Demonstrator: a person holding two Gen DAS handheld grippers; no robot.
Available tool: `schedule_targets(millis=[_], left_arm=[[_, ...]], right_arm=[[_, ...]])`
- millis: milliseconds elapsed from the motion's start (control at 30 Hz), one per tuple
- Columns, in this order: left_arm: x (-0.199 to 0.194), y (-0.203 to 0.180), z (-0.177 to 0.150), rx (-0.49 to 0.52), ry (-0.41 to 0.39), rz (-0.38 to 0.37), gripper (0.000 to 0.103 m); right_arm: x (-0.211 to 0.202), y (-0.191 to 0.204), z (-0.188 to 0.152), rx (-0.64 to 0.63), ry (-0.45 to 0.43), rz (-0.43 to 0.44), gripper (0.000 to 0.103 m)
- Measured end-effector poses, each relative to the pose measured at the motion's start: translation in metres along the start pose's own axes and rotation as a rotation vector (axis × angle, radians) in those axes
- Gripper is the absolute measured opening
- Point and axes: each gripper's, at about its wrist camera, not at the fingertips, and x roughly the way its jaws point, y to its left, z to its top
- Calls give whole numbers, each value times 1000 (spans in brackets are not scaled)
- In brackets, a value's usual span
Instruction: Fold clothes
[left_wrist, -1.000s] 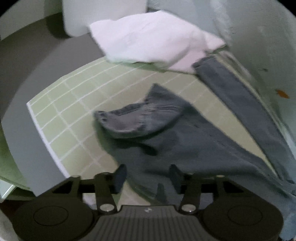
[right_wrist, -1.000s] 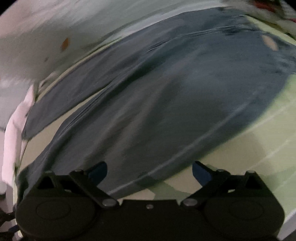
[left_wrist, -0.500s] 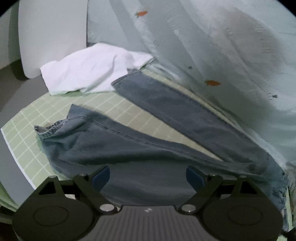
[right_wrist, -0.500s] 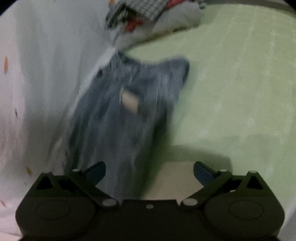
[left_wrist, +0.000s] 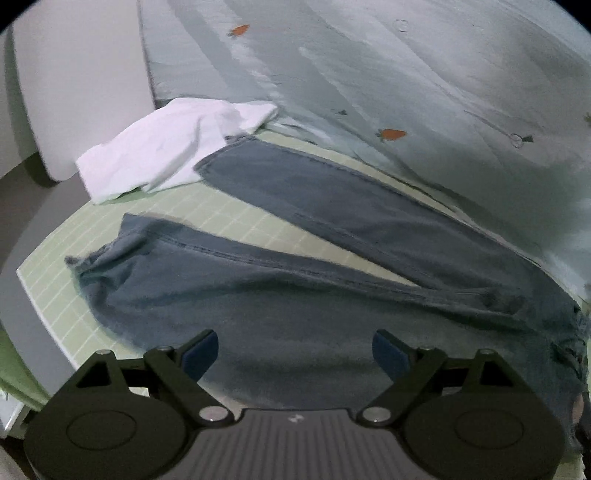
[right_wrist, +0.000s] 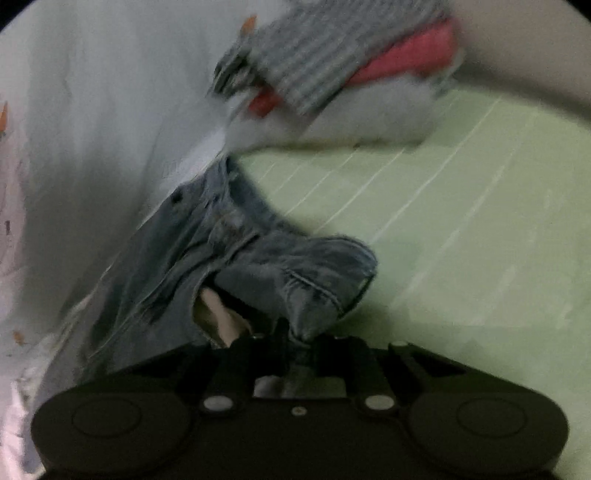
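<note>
A pair of blue-grey jeans lies on a green checked mat, its two legs spread apart in a V toward the far left. My left gripper hovers above the nearer leg, jaws wide apart with nothing between them. In the right wrist view the waist end of the jeans is bunched up and lifted off the mat. My right gripper is closing, its jaws pinching a fold of that denim at the waistband. A pale pocket lining shows beside the pinch.
A crumpled white garment lies at the far end of the mat, overlapping one leg hem. A pale sheet with small carrot prints rises along one side. A pile of striped, red and white clothes sits beyond the waistband.
My left gripper opened, let go of the leg hem and drew back along the leg. My right gripper swept along the jeans to the waist end and closed on the waistband.
</note>
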Motion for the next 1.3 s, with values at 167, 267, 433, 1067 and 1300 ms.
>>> schedule_targets(millis=[167,267,433,1067,1300], left_arm=[[7,-7,-3,15,11,23,91],[15,0,-8,-9,58,37,91],[20,17,-9,-42,82,59,91],[102,177,26,-104,227,34,91],[172,240,40,-22,321,113,91]], right_arm=[[-20,-38,23,-69,-54,-158,12],[-20,-51,29,-108,-21,-219,17],[-30,-40,17,-137,-30,-291,55],[-65,159,-150,-395,49,-175,102],[-70,236,-235,-458,149,-144,102]])
